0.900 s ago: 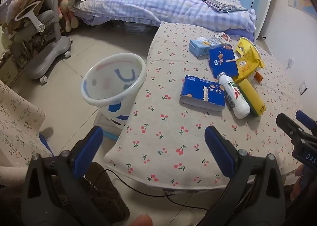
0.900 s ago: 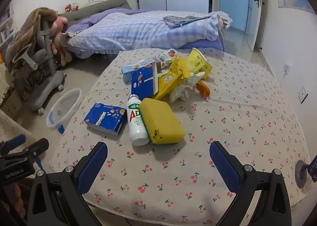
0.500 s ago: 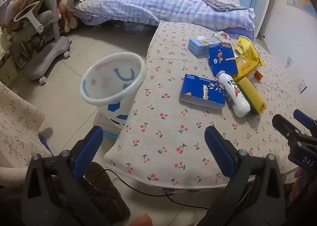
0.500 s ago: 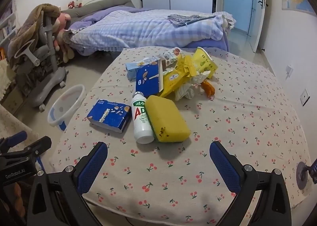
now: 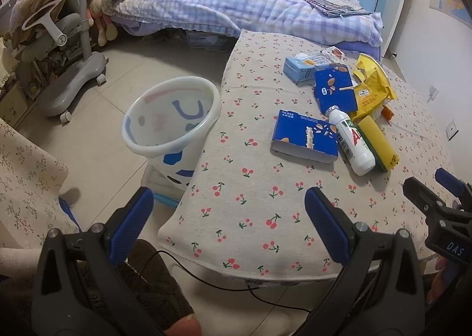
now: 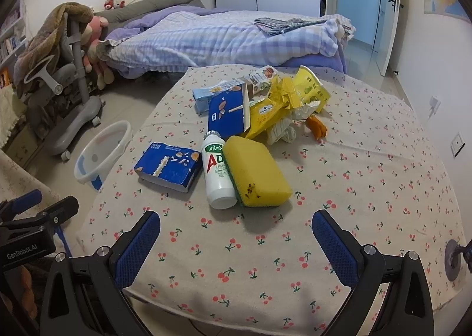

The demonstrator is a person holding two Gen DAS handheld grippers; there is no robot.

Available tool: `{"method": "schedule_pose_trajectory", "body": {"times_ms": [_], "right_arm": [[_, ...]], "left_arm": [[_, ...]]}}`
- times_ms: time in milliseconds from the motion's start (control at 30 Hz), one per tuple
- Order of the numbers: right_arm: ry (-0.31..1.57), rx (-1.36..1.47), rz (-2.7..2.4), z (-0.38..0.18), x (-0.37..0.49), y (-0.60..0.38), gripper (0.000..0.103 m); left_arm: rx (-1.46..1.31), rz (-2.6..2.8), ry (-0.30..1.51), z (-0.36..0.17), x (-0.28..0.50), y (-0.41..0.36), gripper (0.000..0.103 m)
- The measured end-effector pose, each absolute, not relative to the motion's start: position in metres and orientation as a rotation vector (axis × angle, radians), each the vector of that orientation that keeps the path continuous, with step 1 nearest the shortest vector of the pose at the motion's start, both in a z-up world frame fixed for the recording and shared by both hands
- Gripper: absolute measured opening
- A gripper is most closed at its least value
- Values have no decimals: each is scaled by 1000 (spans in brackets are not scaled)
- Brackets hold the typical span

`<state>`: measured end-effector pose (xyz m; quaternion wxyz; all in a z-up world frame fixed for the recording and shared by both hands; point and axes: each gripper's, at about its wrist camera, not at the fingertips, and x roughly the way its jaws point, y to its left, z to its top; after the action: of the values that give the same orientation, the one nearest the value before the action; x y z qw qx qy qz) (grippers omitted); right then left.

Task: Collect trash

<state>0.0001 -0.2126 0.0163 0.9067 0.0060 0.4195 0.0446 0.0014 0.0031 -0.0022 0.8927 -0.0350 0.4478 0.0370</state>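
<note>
Both hand-held grippers, left (image 5: 227, 212) and right (image 6: 236, 231), are wide open and empty. The trash pile sits mid-desk (image 6: 368, 188), with the white bottle (image 6: 216, 170) nearest. The bin (image 5: 171, 120) stands on the floor beside the desk. That bottle looks round, so a sloppy pinch could roll it off.

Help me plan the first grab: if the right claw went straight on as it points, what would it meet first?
Probably the yellow sponge, lying beside the white bottle. The right claw is open with bare cloth before it; depth is uncertain.

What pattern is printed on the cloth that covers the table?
Small red cherries with green stems on beige tablecloth; the right wrist view shows it best.
</note>
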Motion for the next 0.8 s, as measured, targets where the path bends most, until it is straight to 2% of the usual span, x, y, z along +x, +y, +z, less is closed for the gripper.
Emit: {"method": "schedule_pose_trajectory", "body": {"times_ms": [800], "right_arm": [[821,13,97,36,8,-201,103]], "left_arm": [[-30,112,835,24,5,13,102]]}}
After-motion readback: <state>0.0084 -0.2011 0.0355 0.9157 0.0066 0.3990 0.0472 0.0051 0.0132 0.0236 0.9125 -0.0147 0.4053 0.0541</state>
